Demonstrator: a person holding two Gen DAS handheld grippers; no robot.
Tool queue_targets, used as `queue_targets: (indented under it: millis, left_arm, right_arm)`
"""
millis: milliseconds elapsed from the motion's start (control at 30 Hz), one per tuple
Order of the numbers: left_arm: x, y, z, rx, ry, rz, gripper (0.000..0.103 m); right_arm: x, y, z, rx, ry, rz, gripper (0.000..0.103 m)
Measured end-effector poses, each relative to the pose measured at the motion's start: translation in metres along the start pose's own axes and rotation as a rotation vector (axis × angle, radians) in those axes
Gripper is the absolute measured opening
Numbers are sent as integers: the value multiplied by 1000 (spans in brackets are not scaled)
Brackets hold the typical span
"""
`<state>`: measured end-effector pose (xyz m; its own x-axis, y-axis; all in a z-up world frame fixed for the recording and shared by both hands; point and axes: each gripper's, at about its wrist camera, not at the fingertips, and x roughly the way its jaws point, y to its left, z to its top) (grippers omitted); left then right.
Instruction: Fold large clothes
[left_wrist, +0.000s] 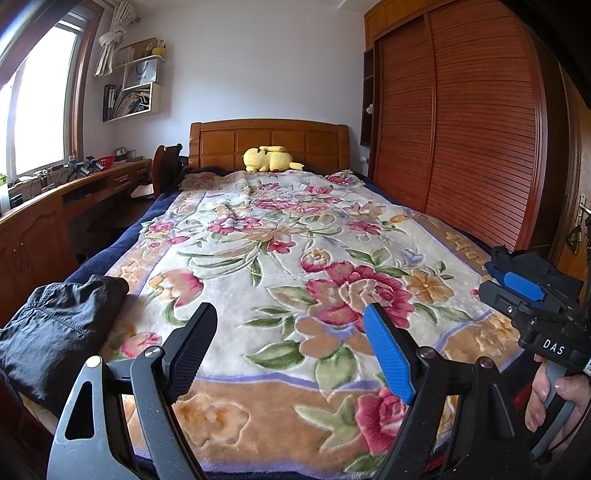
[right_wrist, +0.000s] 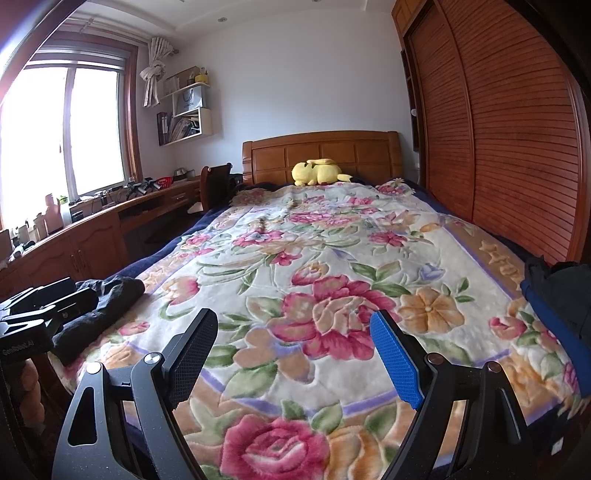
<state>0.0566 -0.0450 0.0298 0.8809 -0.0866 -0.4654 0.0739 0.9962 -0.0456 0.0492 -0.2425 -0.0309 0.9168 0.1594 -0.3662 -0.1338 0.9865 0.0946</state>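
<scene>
Black folded garment (left_wrist: 55, 328) lies lengthwise toward the headboard; left tool (left_wrist: 291, 350) and right tool (right_wrist: 295, 354) gape, holding nothing.

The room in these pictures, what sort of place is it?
Most likely a home bedroom: a bed with a wooden headboard and a floral blanket, a yellow plush toy at its head, and a slatted wooden wardrobe alongside.

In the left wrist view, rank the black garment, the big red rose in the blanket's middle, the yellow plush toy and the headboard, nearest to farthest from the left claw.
1. Black garment, bunched at the bed's near left corner, beside the open left claw.
2. Big red rose, just ahead, slightly right.
3. Yellow plush toy, at the far end.
4. Headboard, directly behind the toy.
</scene>
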Motion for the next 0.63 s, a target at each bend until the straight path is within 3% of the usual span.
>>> queue_targets:
  millis: [633]
  left_arm:
    - [2,2,-3,4,-7,-2,82]
  right_arm:
    - [1,1,-1,0,2,4,86]
